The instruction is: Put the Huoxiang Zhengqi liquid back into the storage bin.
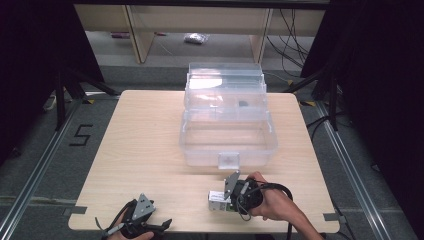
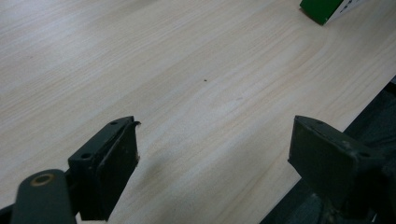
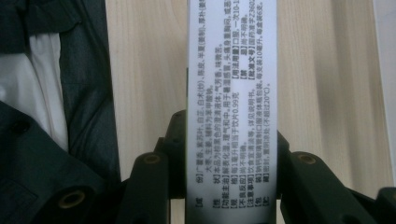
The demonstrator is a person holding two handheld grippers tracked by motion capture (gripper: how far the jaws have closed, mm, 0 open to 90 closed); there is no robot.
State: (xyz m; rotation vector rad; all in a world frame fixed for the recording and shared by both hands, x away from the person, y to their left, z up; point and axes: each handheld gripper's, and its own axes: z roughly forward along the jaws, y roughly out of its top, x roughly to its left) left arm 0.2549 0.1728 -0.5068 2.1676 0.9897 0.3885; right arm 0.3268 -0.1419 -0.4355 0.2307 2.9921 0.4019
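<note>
Right gripper (image 1: 225, 196) clamps the light, crushable carton (image 3: 232, 112) across its narrow faces, before the bin (image 1: 227, 131); left gripper (image 2: 215, 163) gapes empty.

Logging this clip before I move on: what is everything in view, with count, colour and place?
table: one, light wood, centre of the high view.
storage box: one, clear plastic, lid open, on the table's far middle.
small item in the box's upper tray: one, dark, too small to identify.
carton: one, white with printed text, green on one side, near table edge, clamped in the right gripper.
bag: one, clear, on the floor beyond the table.
left gripper: black, open above bare table.
right gripper: black, shut on the carton.
</note>
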